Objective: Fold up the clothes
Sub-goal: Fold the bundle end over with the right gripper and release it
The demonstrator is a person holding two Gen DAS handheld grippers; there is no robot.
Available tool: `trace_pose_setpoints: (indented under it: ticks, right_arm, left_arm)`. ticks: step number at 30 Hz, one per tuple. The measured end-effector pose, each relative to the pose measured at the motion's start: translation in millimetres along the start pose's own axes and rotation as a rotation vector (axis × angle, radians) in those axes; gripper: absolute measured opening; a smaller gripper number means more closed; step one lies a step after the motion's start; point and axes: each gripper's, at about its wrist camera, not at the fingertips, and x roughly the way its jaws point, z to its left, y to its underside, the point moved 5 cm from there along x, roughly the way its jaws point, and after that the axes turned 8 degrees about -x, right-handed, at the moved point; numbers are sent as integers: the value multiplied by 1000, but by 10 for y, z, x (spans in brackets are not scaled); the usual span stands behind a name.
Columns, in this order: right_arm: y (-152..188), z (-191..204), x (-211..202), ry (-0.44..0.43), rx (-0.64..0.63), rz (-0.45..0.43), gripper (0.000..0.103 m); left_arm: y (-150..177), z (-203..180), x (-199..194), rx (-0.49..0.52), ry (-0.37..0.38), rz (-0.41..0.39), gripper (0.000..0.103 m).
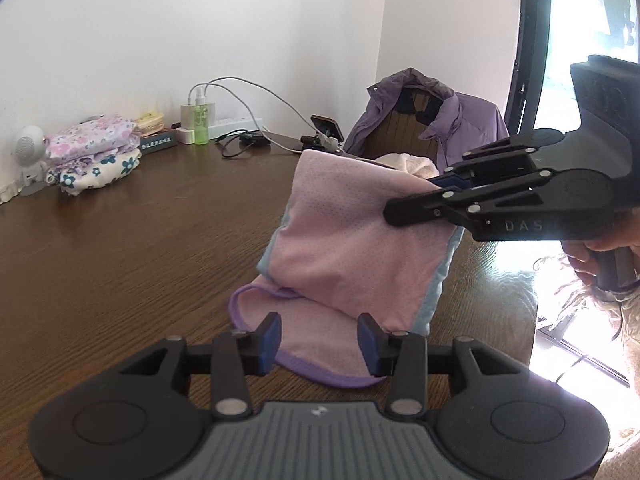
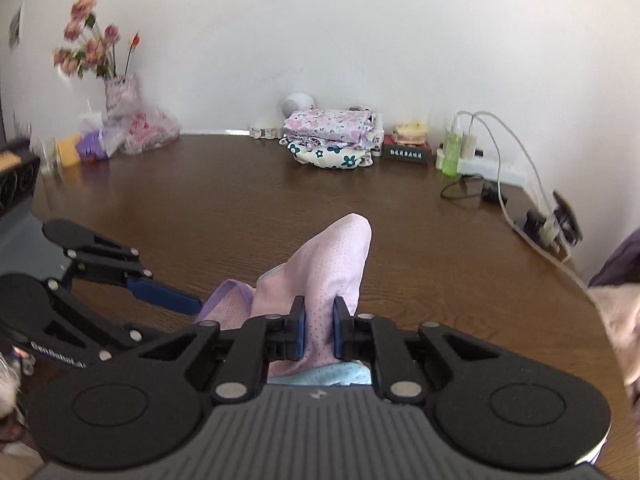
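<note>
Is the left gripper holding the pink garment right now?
No, the left gripper is open, its pads either side of the pink garment; the right gripper holds it.

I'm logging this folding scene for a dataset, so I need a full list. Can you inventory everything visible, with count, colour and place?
pink garment: one, pink with purple and light blue trim, table centre, partly lifted
folded clothes: one stack, floral purple and white, by the wall
table: one, dark brown wood
spray bottle: one, green, by the wall
power strip: one, white, with cables
phone: one, dark, on a stand at the table's far edge
jacket: one, purple, over a chair
flowers: one bunch, pink, far corner
small speaker: one, white, beside the stack
left gripper: open, at the garment's near edge
right gripper: shut on the pink garment
hand: one, on the right gripper's handle
</note>
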Motion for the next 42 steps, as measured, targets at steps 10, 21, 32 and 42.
trace_pose_setpoints:
  ticks: [10, 21, 32, 42]
  right_arm:
    - [-157, 996, 136, 115, -413, 45, 14]
    - [-64, 1127, -52, -160, -185, 15, 35]
    - [141, 658, -100, -155, 45, -15, 40]
    - [308, 650, 169, -173, -42, 6, 38]
  left_arm:
    - [112, 305, -467, -70, -46, -73, 41]
    - [-100, 371, -534, -137, -32, -137, 48]
    - [-341, 215, 114, -69, -25, -53, 26]
    - [-22, 332, 143, -115, -98, 5, 26]
